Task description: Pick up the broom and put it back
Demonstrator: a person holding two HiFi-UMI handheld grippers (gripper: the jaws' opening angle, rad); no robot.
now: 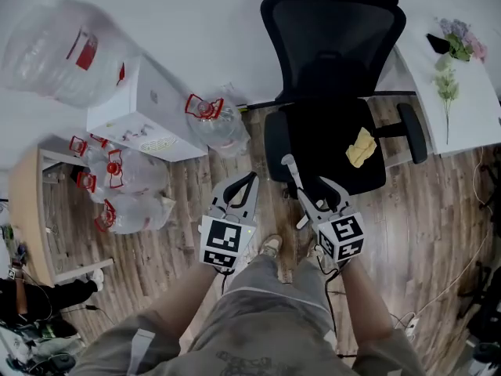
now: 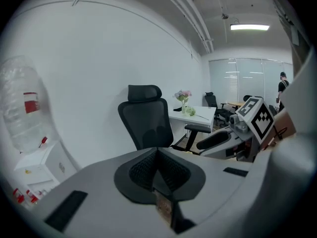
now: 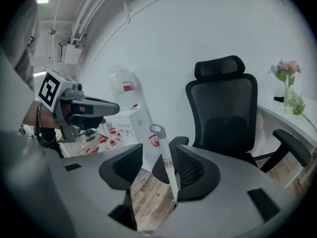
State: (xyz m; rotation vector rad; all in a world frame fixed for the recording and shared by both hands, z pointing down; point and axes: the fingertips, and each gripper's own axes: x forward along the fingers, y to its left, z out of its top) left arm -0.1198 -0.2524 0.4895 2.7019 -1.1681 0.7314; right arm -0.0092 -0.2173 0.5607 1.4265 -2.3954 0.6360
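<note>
While my right claw [image 3: 151,158] stands with its jaws well apart, the broom handle [image 3: 166,163] rises between them. It is a thin white shaft lying against the inner pad of the jaw on the chair side, with bare wood floor [image 3: 146,195] showing between it and the other jaw, so I read it as cradled rather than clamped. Its long axis runs close to upright with a slight lean, and the hang loop [image 3: 155,129] at its top clears the jaw tips. I cannot find the brush end in any view; I take it to be low down, hidden by the claw and my legs. My left claw [image 2: 157,155] has its jaws pressed together with nothing in them, and it hangs just beside the right one, on the far side from the shaft. The right is therefore the nearer by a long way, and the coming move turns on bringing its free jaw across that gap, square to the shaft, before any lift. A black office chair [image 1: 329,92] stands straight ahead with a yellow cloth [image 1: 361,147] on its seat. Clear water bottles [image 1: 117,186] are heaped by the wall to the left beside a white box [image 1: 149,108]. A white worktop [image 1: 470,108] carrying flowers [image 1: 460,41] is off to the right. Nothing here tells me where the broom belongs.
</note>
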